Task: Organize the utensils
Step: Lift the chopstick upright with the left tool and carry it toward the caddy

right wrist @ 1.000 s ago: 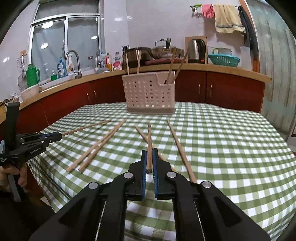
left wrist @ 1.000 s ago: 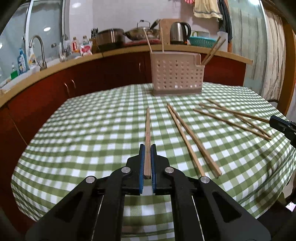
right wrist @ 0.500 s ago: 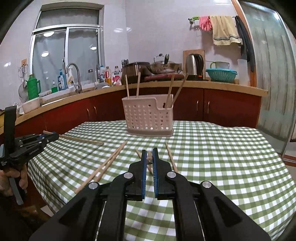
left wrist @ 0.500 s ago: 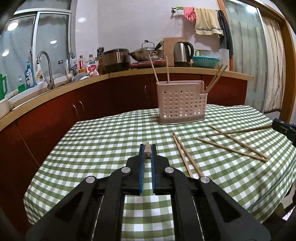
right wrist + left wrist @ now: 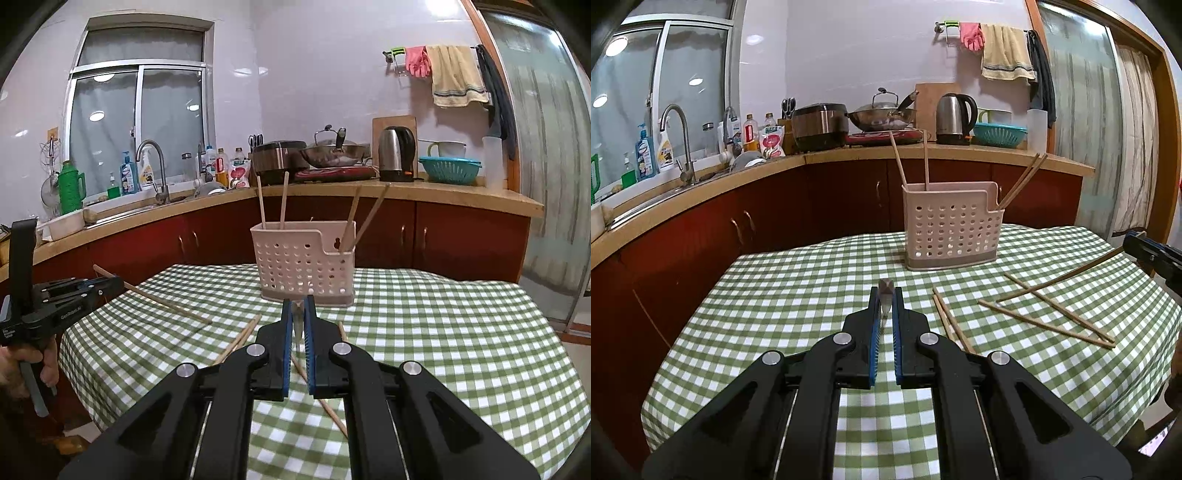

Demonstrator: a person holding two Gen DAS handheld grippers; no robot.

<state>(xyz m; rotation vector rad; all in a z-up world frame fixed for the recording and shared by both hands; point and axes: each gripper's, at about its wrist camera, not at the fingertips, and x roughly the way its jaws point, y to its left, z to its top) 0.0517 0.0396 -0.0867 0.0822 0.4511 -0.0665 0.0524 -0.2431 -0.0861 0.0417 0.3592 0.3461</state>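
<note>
Two grippers: left gripper (image 5: 885, 295) and right gripper (image 5: 297, 308), fingers of each clenched on one chopstick, lifted off the worktop (image 5: 798, 295).
Loose chopsticks (image 5: 1045, 321): lying scattered on the checked cloth beyond.
Utensil basket (image 5: 304, 260): farther back, upright, holding four chopsticks.

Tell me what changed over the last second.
Both grippers rose, each lifting its clamped chopstick off the checked tablecloth: left gripper with the left chopstick, right gripper with the right chopstick. The utensil basket and loose chopsticks stayed put.
</note>
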